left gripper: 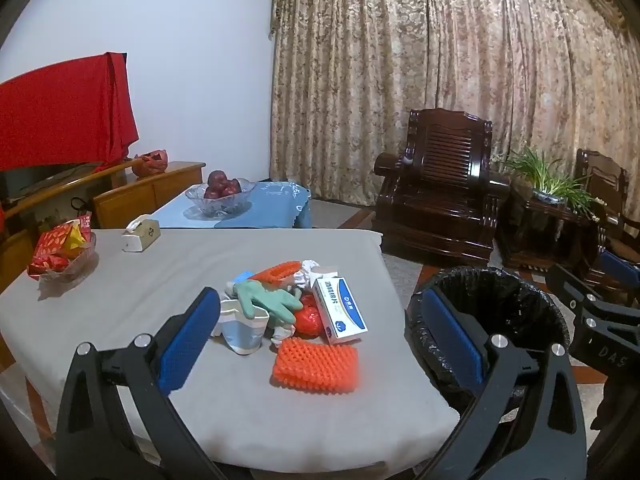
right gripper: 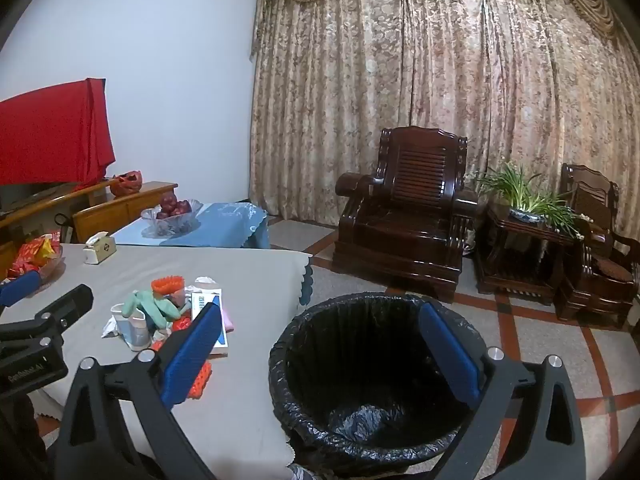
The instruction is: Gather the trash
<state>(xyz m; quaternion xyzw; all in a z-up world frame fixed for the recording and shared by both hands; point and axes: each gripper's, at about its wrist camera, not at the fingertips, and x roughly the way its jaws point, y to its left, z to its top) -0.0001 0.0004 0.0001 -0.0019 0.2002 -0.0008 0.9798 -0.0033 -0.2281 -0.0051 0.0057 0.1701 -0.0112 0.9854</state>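
From the left wrist view, the left gripper (left gripper: 320, 334) hangs above the near part of a table covered in grey cloth (left gripper: 120, 300), its blue-padded jaws spread wide with nothing between the pads. Just beyond them lies the pile of trash: an orange spiky mat (left gripper: 316, 366) nearest, a white and blue box (left gripper: 340, 310) tilted on the heap, a green glove (left gripper: 266, 300) draped over a pale paper cup (left gripper: 244, 330), and something red and crumpled (left gripper: 308, 318) under the box. To the right, beside the table's edge, stands a bin lined with a black bag (left gripper: 500, 292), and the right gripper shows at the far right edge. At the far left of the table sit a tissue box (left gripper: 140, 234) and a dish of red packets (left gripper: 62, 252).

From the right wrist view, the right gripper (right gripper: 320, 348) is held over the near rim of the bin (right gripper: 304, 412), its jaws likewise fully apart and empty. The bag's inside looks dark, with only crumpled plastic visible at the bottom. The trash pile lies left of the bin on the table, the glove (right gripper: 154, 306) and cup (right gripper: 134, 330) clearly seen, the box (right gripper: 200, 300) partly hidden behind the left finger. The left gripper's black body shows at the left edge.
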